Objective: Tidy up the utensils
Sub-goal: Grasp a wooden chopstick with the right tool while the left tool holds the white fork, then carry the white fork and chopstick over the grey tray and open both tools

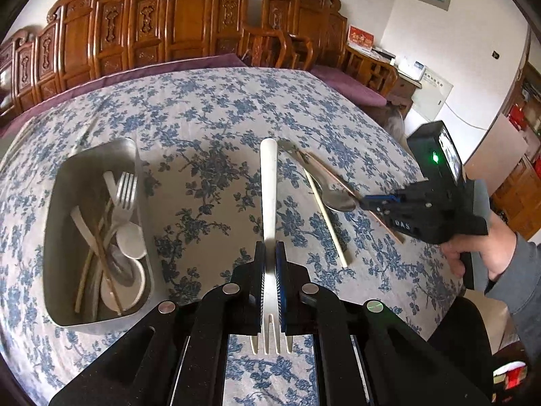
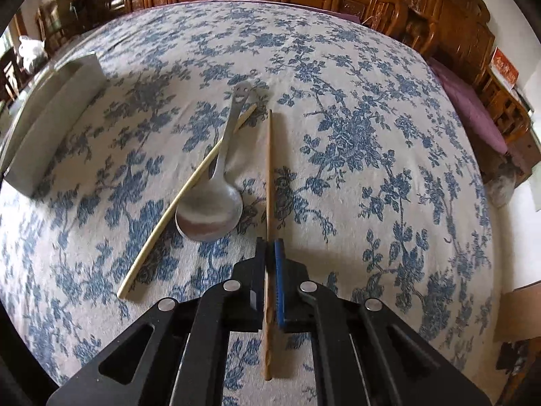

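My left gripper [image 1: 270, 253] is shut on a white fork [image 1: 269, 186], handle pointing away, tines toward the camera. A metal tray [image 1: 57, 223] at the left holds several utensils: forks, spoons, chopsticks. My right gripper [image 2: 269, 247] is shut on a brown wooden chopstick [image 2: 269, 169] that lies along the cloth. Beside it lie a metal spoon [image 2: 211, 209] with a smiley handle and a pale chopstick [image 2: 175, 206] partly under the spoon. In the left wrist view the right gripper [image 1: 367, 201] reaches over the spoon [image 1: 333, 196] and the brown chopstick [image 1: 333, 176].
A blue-flowered tablecloth [image 2: 355, 128] covers the table. A white box [image 2: 50, 118] stands at the far left in the right wrist view. Carved wooden chairs [image 1: 189, 17] line the far edge. A person's hand and grey sleeve [image 1: 500, 253] hold the right gripper.
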A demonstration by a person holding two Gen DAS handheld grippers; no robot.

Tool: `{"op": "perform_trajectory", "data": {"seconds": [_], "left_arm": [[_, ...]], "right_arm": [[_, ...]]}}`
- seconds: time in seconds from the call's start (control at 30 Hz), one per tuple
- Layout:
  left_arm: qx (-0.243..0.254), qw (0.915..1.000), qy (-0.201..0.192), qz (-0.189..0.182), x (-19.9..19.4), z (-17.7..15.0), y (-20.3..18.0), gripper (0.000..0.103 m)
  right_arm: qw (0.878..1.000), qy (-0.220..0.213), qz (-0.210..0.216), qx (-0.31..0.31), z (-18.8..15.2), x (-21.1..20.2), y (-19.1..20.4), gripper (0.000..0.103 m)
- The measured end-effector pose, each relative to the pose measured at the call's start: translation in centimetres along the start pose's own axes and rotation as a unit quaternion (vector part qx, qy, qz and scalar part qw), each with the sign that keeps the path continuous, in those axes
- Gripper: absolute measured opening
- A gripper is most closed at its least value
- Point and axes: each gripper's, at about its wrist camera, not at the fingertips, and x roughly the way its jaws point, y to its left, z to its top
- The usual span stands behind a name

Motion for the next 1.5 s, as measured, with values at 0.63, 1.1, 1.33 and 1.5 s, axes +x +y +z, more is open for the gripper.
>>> {"op": "perform_trajectory", "data": {"seconds": [0.63, 1.1, 1.33, 1.5], "left_arm": [[-0.037, 0.9970, -0.042, 0.054, -4.7, 1.2, 5.9, 0.005], [-0.091, 0.9927, -0.020, 0.076, -3.5, 1.5, 12.1, 0.005], [-0.118, 0.9901, 0.002, 0.076, -1.8, 1.4, 14.5, 0.005], [-0.125, 0.9888, 0.013, 0.080, -0.7, 1.4, 15.2, 0.005]], "right_arm": [[0.995, -0.095, 0.034, -0.027, 1.7, -8.9, 6.3, 0.006], [0.982, -0.119, 0.126, -0.080, 6.0, -9.7, 16.3, 0.006], [0.979, -0.115, 0.149, -0.081, 7.0, -8.3, 18.4, 0.006], [0.977, -0.113, 0.159, -0.081, 7.1, -7.5, 19.0, 0.006]]}}
